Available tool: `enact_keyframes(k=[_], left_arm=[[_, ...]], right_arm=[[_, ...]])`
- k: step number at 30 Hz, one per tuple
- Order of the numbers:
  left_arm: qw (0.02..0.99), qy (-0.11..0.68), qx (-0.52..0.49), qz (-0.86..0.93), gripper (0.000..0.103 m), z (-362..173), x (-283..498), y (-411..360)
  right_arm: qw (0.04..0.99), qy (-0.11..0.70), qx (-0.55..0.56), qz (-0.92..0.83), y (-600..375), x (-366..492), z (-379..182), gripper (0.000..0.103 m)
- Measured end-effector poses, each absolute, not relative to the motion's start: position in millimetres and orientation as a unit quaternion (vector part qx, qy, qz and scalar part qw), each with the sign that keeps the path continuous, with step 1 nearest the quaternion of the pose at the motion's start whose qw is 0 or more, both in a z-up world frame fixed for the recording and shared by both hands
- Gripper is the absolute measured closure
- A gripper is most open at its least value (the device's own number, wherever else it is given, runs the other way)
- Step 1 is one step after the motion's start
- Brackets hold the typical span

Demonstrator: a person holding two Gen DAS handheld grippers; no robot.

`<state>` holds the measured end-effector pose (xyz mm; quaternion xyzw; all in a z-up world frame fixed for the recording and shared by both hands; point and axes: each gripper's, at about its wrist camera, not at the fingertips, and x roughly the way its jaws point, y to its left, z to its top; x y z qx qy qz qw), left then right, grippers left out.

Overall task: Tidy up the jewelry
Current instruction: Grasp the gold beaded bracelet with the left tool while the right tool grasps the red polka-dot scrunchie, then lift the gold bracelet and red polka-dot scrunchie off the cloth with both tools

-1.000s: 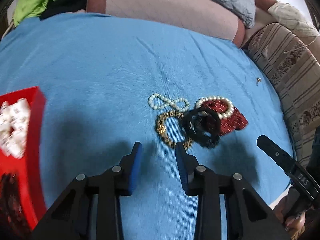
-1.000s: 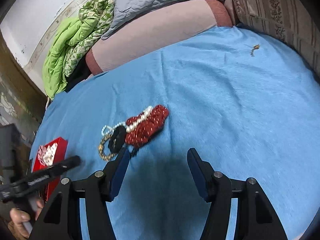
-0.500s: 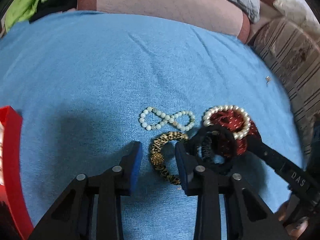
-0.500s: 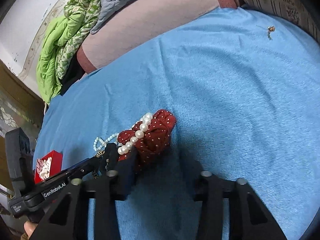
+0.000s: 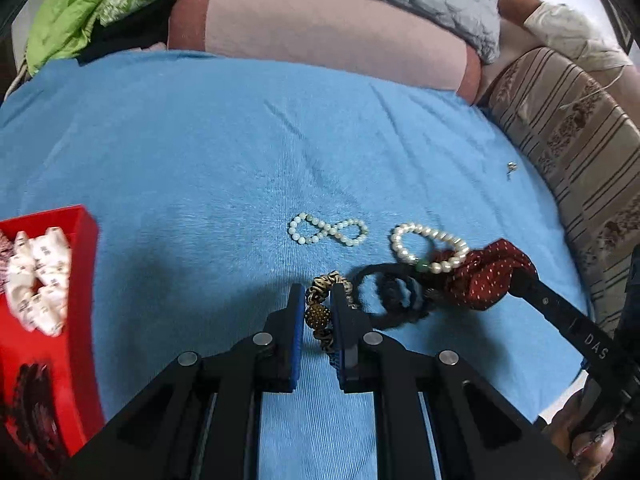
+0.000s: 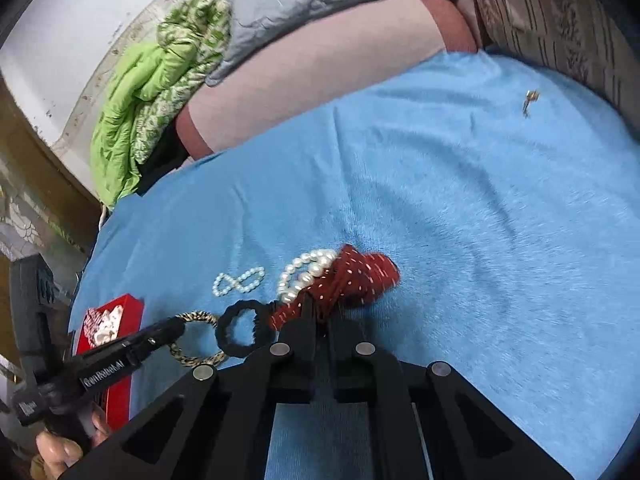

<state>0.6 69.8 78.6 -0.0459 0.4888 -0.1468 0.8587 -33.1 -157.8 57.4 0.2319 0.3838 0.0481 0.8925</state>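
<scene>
On the blue bed cover (image 5: 200,152): left gripper (image 5: 316,312) closing on leopard-print bracelet (image 5: 320,312), right gripper (image 6: 320,316) pinching red scrunchie (image 6: 360,276); pickup underway, next likely needs lifting toward red box (image 5: 86,224).

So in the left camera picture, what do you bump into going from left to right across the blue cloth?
Red box → pale bead loop → pearl bracelet → red scrunchie → tiny metal bit.

Both grippers are black frames with round silver screws; the left gripper (image 5: 316,312) has blue-padded fingers (image 5: 297,320).
</scene>
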Motion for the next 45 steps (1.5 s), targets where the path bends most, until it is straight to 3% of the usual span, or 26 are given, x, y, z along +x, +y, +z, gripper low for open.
enact_keyframes(k=[20,45], left_arm=[[0.907,0.397,-0.022,-0.134,0.091,154.2,-111.3,95.2],[0.935,0.343,-0.017,-0.085,0.091,178.4,-168.1,128.3]], right_arm=[[0.923,0.342,0.167,0.052,-118.6,-129.9,108.4,0.098],[0.938,0.348,0.014,-0.004,-37.4,-170.7,138.0,0.098]])
